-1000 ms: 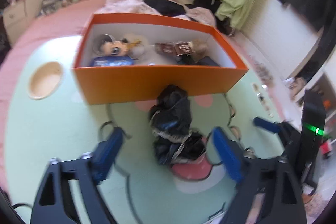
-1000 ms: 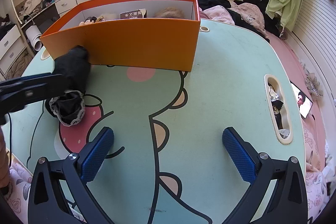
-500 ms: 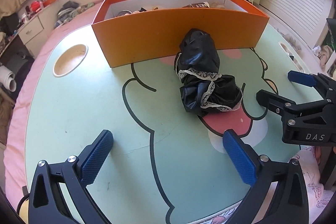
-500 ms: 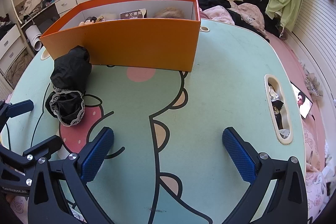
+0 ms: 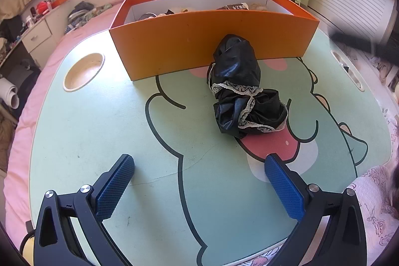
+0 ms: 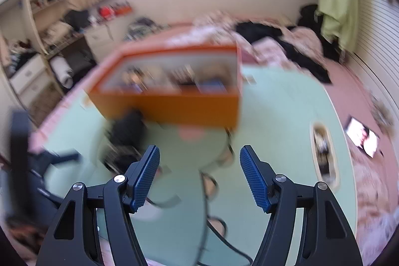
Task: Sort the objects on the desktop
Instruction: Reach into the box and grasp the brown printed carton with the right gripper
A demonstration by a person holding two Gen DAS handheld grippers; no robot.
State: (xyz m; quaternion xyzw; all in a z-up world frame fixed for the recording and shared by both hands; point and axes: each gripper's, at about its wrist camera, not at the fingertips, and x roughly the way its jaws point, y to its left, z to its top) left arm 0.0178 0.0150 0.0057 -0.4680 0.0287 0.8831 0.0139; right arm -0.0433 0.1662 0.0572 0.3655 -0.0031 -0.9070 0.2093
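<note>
**Sorting step: black cloth awaiting pickup**

The black cloth lies at frame centre on the worktop, touching the orange box. The left gripper waits below it, fingers spread wide and empty. The right gripper, blurred, is closing on nothing. Next, the cloth probably needs grasping and lifting over the box wall.

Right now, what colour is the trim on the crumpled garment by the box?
White lace trim on the black garment, clearest in the left wrist view.
</note>
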